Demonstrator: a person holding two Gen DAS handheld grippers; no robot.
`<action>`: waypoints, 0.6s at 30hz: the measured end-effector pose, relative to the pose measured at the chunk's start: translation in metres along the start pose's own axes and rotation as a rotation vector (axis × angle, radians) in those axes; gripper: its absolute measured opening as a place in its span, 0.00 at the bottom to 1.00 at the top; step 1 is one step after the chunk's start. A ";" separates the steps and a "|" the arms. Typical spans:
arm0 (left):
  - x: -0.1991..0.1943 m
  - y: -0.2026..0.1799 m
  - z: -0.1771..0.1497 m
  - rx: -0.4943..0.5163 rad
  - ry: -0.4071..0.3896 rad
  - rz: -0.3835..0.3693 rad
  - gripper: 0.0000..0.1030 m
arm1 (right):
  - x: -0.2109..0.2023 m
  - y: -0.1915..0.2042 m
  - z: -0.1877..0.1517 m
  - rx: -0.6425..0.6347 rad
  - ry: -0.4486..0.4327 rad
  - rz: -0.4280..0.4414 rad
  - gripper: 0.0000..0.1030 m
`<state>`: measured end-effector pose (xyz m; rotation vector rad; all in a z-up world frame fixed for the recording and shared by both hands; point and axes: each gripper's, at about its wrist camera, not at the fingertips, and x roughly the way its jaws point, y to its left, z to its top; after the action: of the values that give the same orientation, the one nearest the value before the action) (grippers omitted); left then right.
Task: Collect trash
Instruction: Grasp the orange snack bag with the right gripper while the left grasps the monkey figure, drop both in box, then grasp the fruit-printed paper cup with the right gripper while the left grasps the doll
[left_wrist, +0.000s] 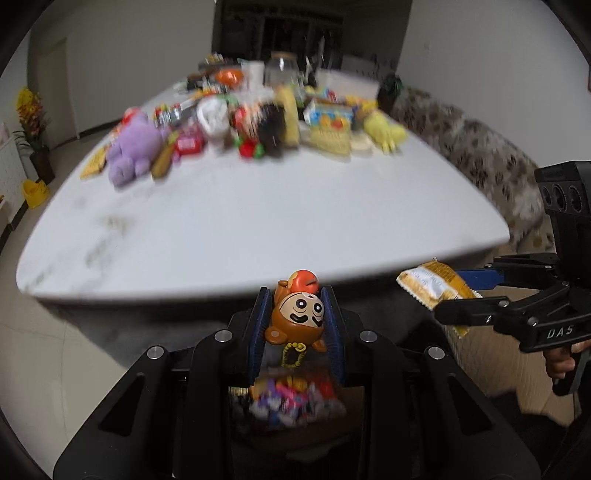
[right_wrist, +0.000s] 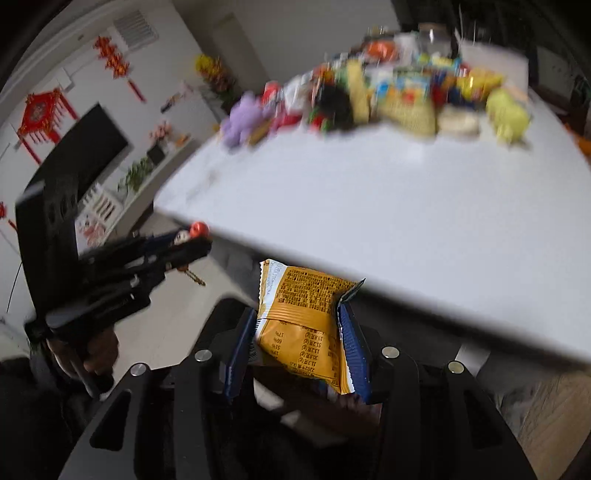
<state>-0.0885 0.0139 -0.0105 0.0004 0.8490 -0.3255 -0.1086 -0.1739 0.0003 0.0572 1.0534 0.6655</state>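
Left tool (left_wrist: 297, 321) pinches the monkey toy (left_wrist: 298, 314), right tool (right_wrist: 299, 343) clamps the yellow wrapper (right_wrist: 306, 317) edge-on off the counter (left_wrist: 240, 206) — thin foil could slip.

Soft indoor light, heavy motion blur, fisheye curve.

We see both views dim at their black rounded corners. The white oval tabletop (left_wrist: 258, 206) is evenly lit and smeared; the colourful heap of toys and packets (left_wrist: 255, 122) across the upper middle is streaked. Nearest the lens, the yellow-orange printed snack wrapper (right_wrist: 306, 317) stays sharp.
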 end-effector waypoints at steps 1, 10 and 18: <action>0.002 -0.001 -0.011 0.009 0.027 -0.004 0.27 | 0.005 0.002 -0.007 -0.006 0.026 0.008 0.44; 0.034 0.012 -0.055 0.040 0.135 0.069 0.75 | 0.042 0.000 -0.036 -0.072 0.119 -0.049 0.67; 0.016 0.023 -0.003 -0.018 -0.003 0.023 0.81 | -0.019 -0.020 0.054 -0.151 -0.204 -0.166 0.70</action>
<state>-0.0744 0.0313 -0.0266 -0.0075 0.8480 -0.2966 -0.0605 -0.1862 0.0359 -0.0911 0.8000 0.5732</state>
